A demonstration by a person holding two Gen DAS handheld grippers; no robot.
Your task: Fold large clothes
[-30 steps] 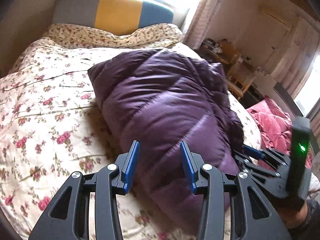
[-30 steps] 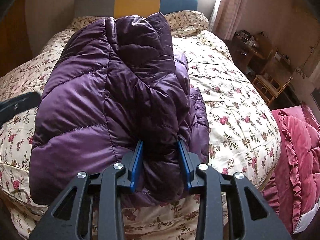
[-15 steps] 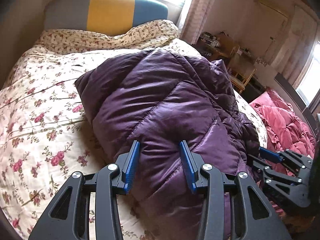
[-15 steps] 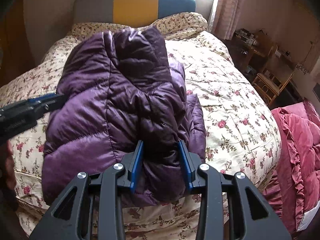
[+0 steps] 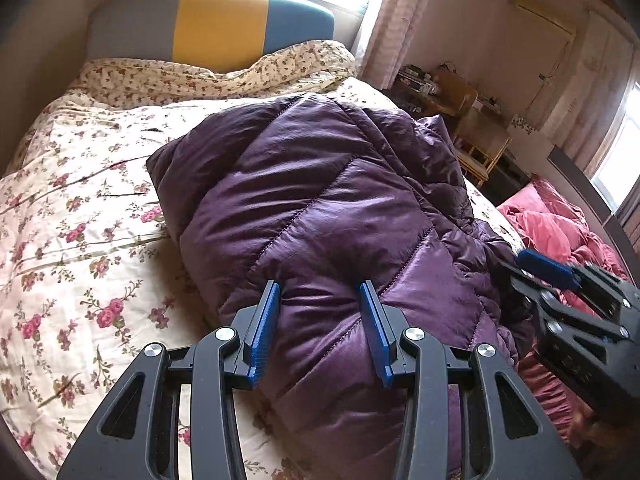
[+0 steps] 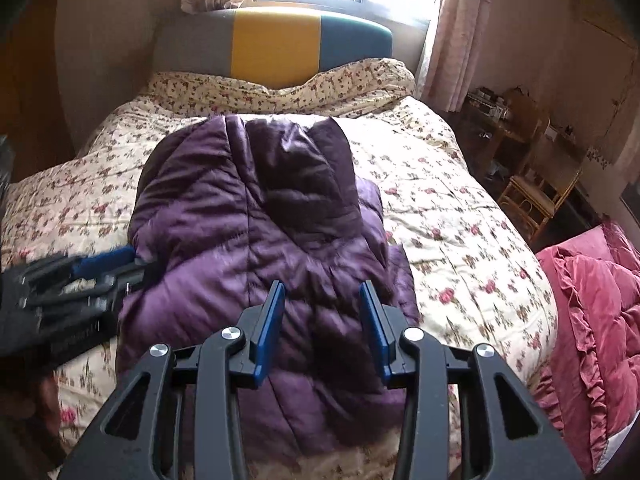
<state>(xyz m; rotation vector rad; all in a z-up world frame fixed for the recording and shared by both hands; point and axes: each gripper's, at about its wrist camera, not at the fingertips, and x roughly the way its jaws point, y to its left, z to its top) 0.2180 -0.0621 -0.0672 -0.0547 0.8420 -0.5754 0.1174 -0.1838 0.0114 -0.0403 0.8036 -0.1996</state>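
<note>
Left wrist view: the left gripper [image 5: 320, 292], jaws wide with nothing between them, sits at lower centre against the near end of the purple down jacket [image 5: 320, 200], whose long axis runs up the frame toward the headboard [image 5: 216, 32] — open floral bedspread [image 5: 72, 216] fills the left, while the right gripper [image 5: 560, 276] stands at the jacket's right edge. Right wrist view: the right gripper [image 6: 322, 294], jaws equally wide and empty, hovers over the jacket's near hem at lower centre — bedspread lies free at right, the pink quilt [image 6: 592, 304] at the far right edge, so both grippers seem equally near.
</note>
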